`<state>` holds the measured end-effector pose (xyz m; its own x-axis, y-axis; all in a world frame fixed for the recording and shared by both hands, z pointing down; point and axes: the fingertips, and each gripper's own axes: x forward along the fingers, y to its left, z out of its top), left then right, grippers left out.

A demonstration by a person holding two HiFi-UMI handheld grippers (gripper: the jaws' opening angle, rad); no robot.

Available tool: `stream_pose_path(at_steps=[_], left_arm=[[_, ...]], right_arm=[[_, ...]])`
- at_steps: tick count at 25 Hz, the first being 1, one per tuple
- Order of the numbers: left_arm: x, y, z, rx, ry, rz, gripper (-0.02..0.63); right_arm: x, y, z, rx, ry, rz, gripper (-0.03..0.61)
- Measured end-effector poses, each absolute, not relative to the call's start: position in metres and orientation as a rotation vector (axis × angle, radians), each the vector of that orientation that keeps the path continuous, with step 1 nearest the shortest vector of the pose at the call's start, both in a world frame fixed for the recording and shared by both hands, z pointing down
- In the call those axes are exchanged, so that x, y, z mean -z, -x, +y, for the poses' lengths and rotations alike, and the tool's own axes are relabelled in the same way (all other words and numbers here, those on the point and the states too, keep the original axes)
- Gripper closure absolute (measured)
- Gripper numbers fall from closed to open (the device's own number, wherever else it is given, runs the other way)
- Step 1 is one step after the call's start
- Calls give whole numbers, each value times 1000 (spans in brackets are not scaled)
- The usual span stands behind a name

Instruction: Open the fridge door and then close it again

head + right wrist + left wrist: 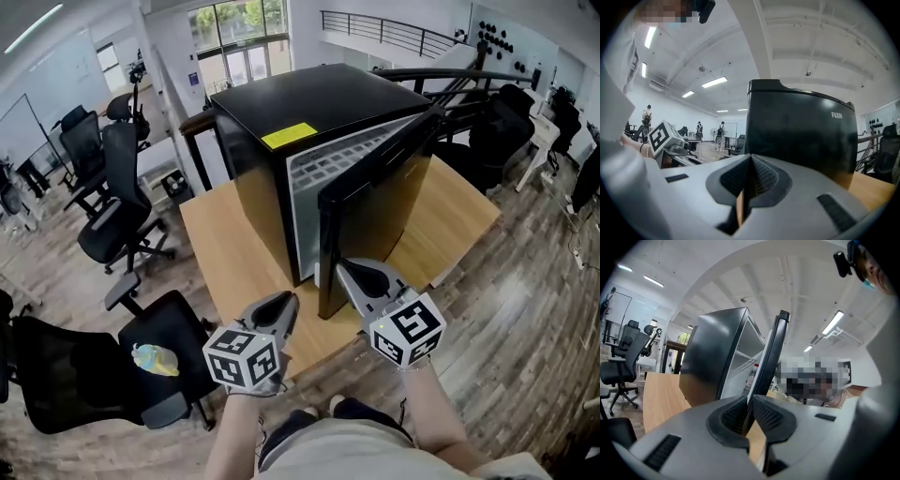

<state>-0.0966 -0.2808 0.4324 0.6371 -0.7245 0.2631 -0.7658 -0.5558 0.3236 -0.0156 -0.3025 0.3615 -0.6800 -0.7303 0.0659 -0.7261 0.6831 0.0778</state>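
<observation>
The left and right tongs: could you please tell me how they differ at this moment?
The left tongs stand with a narrow gap between the jaws, while the right tongs are shut. The left tongs face the thin edge of the fridge door; the right tongs face its glossy black front. Both hold nothing and sit close to the half-open door.

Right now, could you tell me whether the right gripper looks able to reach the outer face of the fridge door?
Probably yes: the right gripper, jaws together, sits close in front of the partly open fridge door, facing its outer side, and nothing visible stands between them.
</observation>
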Motion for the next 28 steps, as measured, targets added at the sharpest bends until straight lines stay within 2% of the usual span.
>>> stream_pose_path(at_steps=[28], left_arm=[[-418, 139, -322, -87, -2383, -1377, 575]], right_arm=[[-357, 60, -382, 48, -1184, -2832, 580]])
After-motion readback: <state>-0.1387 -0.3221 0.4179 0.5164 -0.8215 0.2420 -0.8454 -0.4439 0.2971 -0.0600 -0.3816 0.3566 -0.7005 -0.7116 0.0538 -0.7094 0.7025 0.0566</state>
